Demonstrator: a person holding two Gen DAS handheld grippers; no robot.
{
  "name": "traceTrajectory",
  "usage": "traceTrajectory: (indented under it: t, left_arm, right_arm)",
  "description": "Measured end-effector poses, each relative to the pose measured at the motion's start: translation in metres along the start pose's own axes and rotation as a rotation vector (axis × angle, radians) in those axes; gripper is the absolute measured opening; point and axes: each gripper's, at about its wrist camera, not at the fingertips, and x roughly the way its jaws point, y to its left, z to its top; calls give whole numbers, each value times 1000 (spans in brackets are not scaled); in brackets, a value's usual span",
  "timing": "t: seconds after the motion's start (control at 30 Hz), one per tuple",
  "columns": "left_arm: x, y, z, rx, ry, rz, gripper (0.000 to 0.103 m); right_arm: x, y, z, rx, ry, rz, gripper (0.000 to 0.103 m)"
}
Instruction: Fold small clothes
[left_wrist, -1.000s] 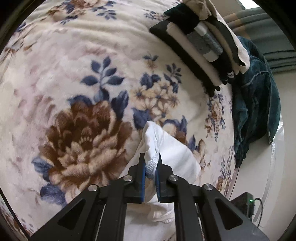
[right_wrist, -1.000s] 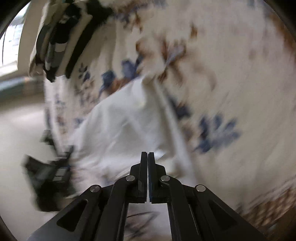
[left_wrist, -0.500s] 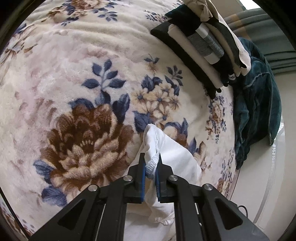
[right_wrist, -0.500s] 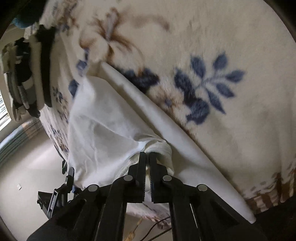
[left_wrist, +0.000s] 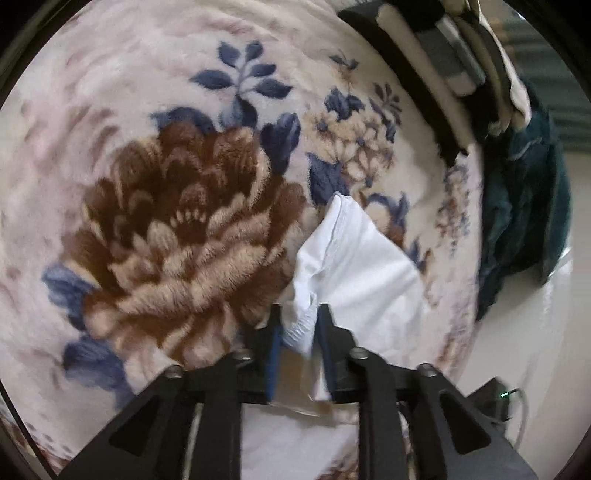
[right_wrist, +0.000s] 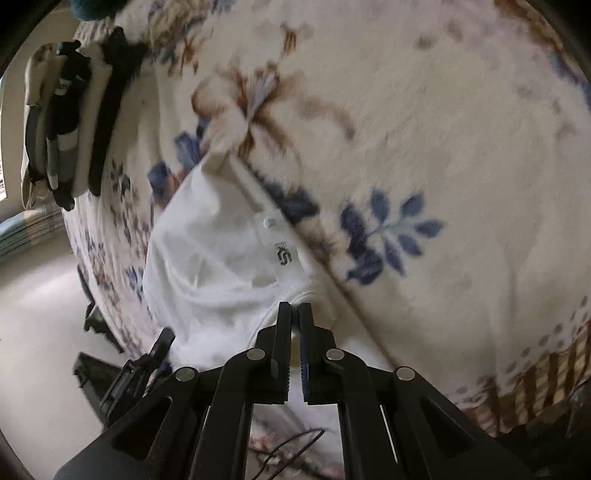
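A white garment (left_wrist: 362, 266) lies crumpled on the floral blanket (left_wrist: 147, 110) near the bed's edge. My left gripper (left_wrist: 298, 314) has its jaws opening; the ribbed white hem still sits between the pads, with a gap on either side. In the right wrist view the same white garment (right_wrist: 214, 251) shows a small size label and spreads toward the bed edge. My right gripper (right_wrist: 295, 308) pinches the garment's hem at its tips, the jaws only a sliver apart and starting to open.
A stack of folded clothes (left_wrist: 443, 66) sits at the far side of the bed, also in the right wrist view (right_wrist: 62, 122). A dark teal cloth (left_wrist: 524, 206) hangs off the bed edge. Black equipment (right_wrist: 122, 376) and cables stand on the floor below.
My left jaws have parted from the white hem and the gripper has dropped closer to the blanket. The right gripper has rolled and shifted a little, with more of the garment laid out flat.
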Motion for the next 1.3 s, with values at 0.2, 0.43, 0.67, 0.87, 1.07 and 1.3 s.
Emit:
traceTrajectory:
  t: [0.2,0.43,0.67,0.87,1.07,1.3]
  left_arm:
    - [10,6,0,-20,38,9,42]
    - [-7,-14,-20,55,-73,63,8]
    - [-6,-12,-31,44,-46,53,9]
    - [2,12,-24,16,21,138,50]
    - [-32,-14,-28,192,-93,222,63]
    - [10,-43,-23,361,-72,272,63]
  right_arm:
    - [24,9,-19,-23,65,105,53]
    - [45,16,-26,30,-47,85,7]
    - [12,37,-44,-116,-123,23,7]
    - [46,22,-31,-150,78,-143,20]
    - [12,18,-37,-176,-13,-241,43]
    - [-8,58,-33,-252,-152,-82,43]
